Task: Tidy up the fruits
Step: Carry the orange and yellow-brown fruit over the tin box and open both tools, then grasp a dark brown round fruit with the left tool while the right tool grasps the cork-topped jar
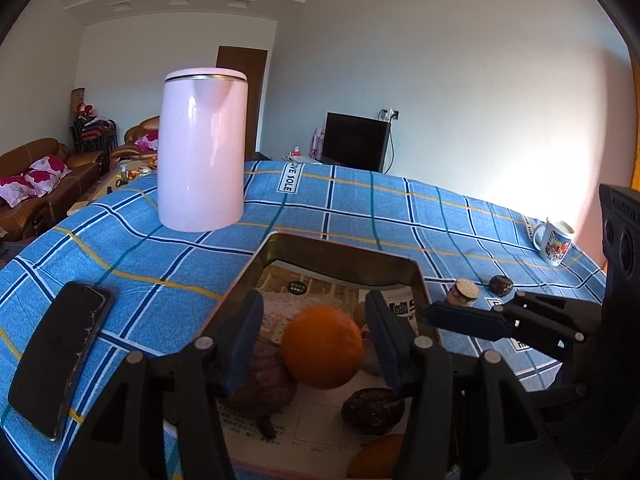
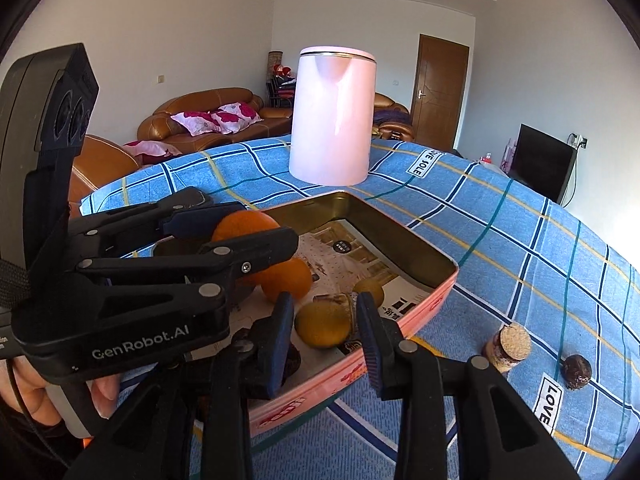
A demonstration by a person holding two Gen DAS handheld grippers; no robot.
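the table (image 1: 360, 208) under its blue checked cloth carried everything, and the pink kettle (image 1: 202, 148) stood upright toward its far side. take the kettle as your marker. just in front of it sat the tin tray (image 2: 420, 300), pink on the outside, gold on the inner wall, lined with printed paper. a black phone (image 1: 60, 360) lay flat on the cloth, nearer you than the kettle and off to its left. a white printed mug (image 1: 554, 242) stood well to the kettle's right, near the table edge.

your left gripper (image 1: 316, 340) hung over the tray with its jaws parted around an orange (image 1: 322, 346); from its own camera a little space showed on either side of the fruit, so the pads did not seem to press it, though i could not tell for sure. your right gripper (image 2: 326, 340) was over the tray's near rim, jaws apart, with a yellow fruit (image 2: 322, 324) lying on the paper between the fingers, untouched.

a second orange (image 2: 290, 280), a dark wrinkled fruit (image 1: 372, 410) and a small yellow one (image 2: 370, 290) also lay in the tray. outside it, on the cloth to the kettle's right and nearer you, a small corked jar (image 2: 508, 346) lay on its side, and just beyond it sat a small dark fruit (image 2: 577, 371).
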